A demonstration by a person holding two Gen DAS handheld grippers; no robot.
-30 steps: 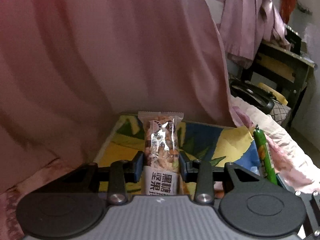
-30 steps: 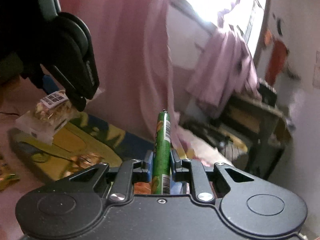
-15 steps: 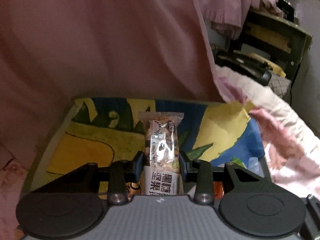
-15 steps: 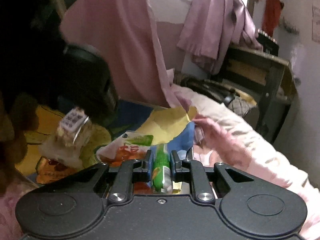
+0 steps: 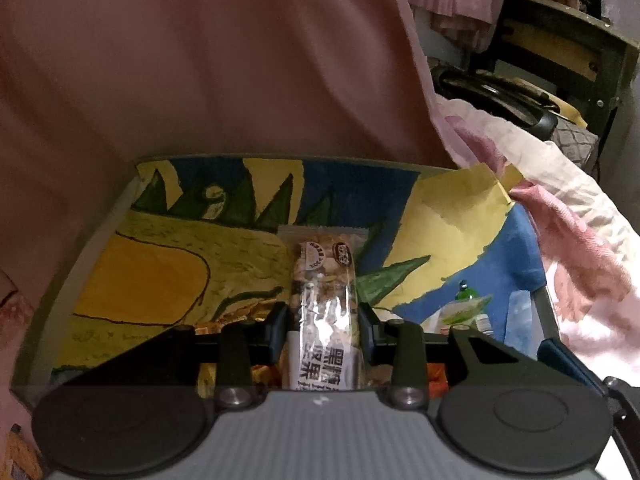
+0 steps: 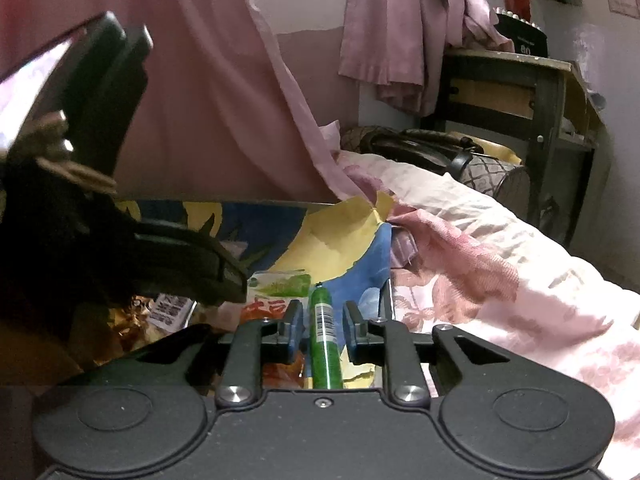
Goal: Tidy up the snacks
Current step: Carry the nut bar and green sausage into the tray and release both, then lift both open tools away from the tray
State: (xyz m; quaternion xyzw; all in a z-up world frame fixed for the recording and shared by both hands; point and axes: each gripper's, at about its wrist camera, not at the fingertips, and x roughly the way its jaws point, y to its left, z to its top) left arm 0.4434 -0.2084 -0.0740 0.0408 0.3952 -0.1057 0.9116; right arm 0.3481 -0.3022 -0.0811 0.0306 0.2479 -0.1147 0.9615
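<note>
Right hand-held gripper (image 6: 320, 326) newly parted around green stick (image 6: 325, 340); left (image 5: 323, 330) gripping nut bar (image 5: 323, 300).

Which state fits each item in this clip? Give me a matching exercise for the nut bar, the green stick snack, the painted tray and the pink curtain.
Items:
1. nut bar
2. green stick snack
3. painted tray
4. pink curtain

States:
A. hangs behind the tray
B. clamped in the left claw
C. lies loose between the parted pads of the right claw, which has just been opening
D. lies on the bed, holding snack packets

Pairs: 1-B, 2-C, 3-D, 4-A
</note>
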